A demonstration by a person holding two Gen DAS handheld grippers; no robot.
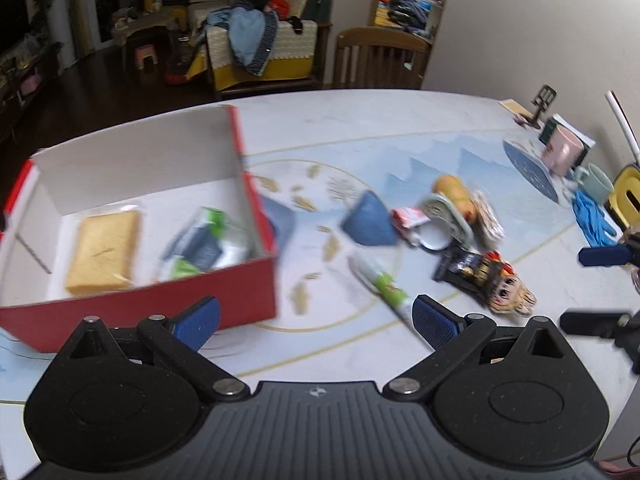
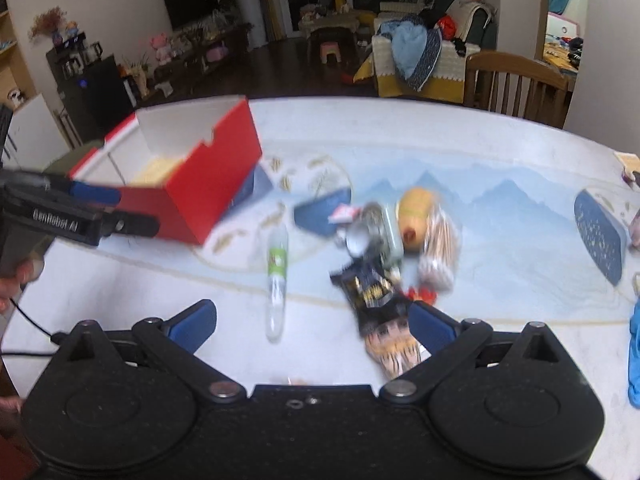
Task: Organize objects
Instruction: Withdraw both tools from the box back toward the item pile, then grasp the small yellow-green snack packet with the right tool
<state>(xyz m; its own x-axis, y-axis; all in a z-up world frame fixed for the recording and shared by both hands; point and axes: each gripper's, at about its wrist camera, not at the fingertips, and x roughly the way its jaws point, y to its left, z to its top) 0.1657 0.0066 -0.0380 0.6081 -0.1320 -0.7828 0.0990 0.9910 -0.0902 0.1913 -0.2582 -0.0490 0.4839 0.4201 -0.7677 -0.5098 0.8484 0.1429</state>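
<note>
Blue-padded left claw (image 1: 316, 316) spread wide, empty, above pale patterned table (image 1: 360, 128); red cardboard box (image 1: 160, 300) just ahead-left, yellow sponge (image 1: 102, 252) inside. Right claw (image 2: 312, 324) equally wide, empty; green-labelled clear tube (image 2: 277, 280) between fingers, black snack packet (image 2: 370, 292) by right pad.

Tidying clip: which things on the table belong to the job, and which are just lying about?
Job: red box with yellow sponge inside; loose tube, black snack packet, cartoon figure.
Lying about: pink mug, green mug, blue gloves, chair.
</note>
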